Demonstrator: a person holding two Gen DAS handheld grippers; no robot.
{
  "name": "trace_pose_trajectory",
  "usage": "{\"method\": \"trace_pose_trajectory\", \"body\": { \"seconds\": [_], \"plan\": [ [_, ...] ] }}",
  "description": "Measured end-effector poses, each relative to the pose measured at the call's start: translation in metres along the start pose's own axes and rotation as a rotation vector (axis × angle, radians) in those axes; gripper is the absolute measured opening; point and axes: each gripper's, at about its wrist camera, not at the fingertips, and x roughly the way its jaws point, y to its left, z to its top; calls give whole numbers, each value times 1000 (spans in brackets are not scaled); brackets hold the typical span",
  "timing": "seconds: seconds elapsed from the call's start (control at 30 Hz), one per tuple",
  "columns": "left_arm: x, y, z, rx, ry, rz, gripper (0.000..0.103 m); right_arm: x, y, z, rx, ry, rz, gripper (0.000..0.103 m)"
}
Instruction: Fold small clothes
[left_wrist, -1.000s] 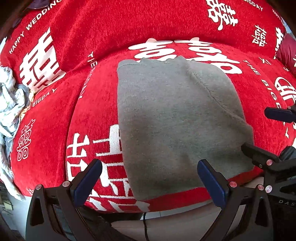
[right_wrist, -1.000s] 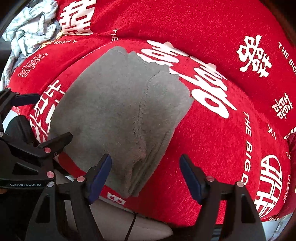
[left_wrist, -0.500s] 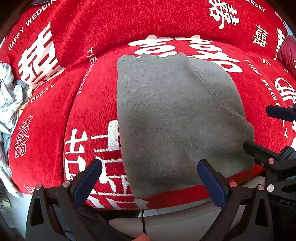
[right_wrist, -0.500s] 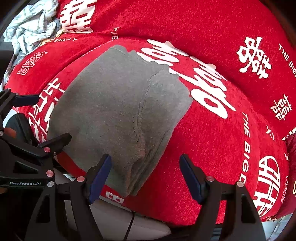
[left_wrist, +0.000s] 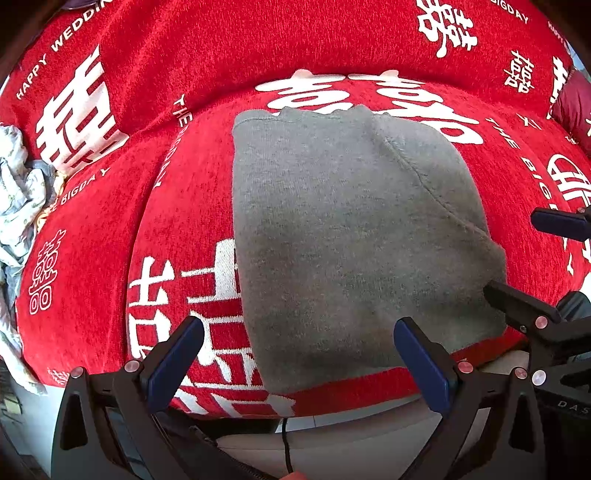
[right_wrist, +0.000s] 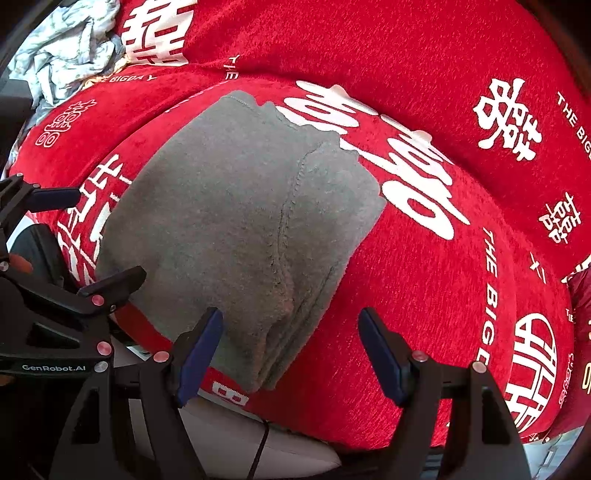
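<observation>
Grey garment (left_wrist: 351, 236), fuzzy folded knit

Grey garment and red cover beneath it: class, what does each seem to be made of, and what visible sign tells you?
Grey garment: apparently a soft matte knit, perhaps fleece or jersey; fuzzy surface, stitched seam, limp layered folds.
Red cover: probably chenille-like woven fabric; short nubby pile, white characters that look woven in rather than printed, though that is uncertain.
</observation>
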Motion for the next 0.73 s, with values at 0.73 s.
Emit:
{"method": "trace_pose_trajectory", "body": {
  "seconds": [0.73],
  "plan": [
    [-3,6,-3,0,-14,4,103,1,-1,0,-3,5,0,79]
  ]
}}
